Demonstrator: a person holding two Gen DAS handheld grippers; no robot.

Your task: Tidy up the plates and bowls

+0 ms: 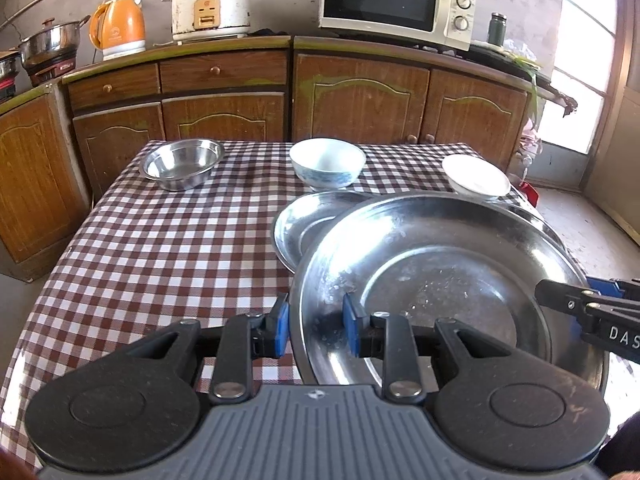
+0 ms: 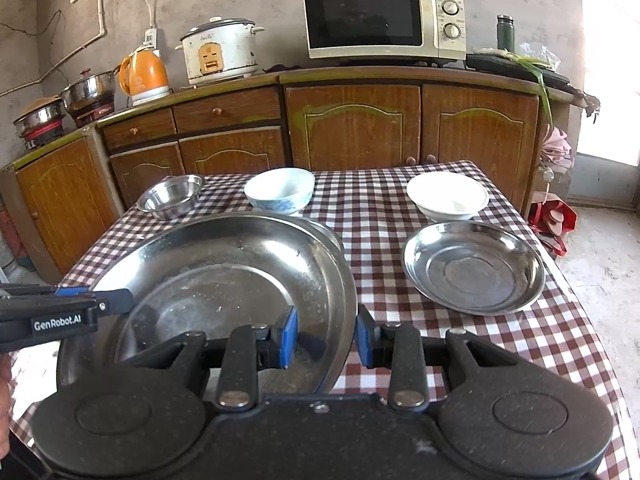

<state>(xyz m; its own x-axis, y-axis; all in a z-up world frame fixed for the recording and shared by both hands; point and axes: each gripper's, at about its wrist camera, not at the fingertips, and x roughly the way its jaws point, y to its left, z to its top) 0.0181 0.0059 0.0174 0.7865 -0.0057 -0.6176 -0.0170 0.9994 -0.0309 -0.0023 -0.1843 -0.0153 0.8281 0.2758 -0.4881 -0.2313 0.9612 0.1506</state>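
Checked table [image 2: 400, 200] (bowls [image 2: 280, 190], plates [image 2: 474, 266])

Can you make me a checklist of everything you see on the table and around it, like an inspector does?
Surface: table in a red checked cloth.
Job's things: big steel plate held over a second steel plate; third steel plate; steel bowl; blue-patterned bowl; white bowl.
Clutter: nothing seen.
Grippers: left gripper and right gripper each clamp the big plate's rim.
Cables: cords on the wall behind the kettle.
Surroundings: cabinets, microwave, rice cooker.
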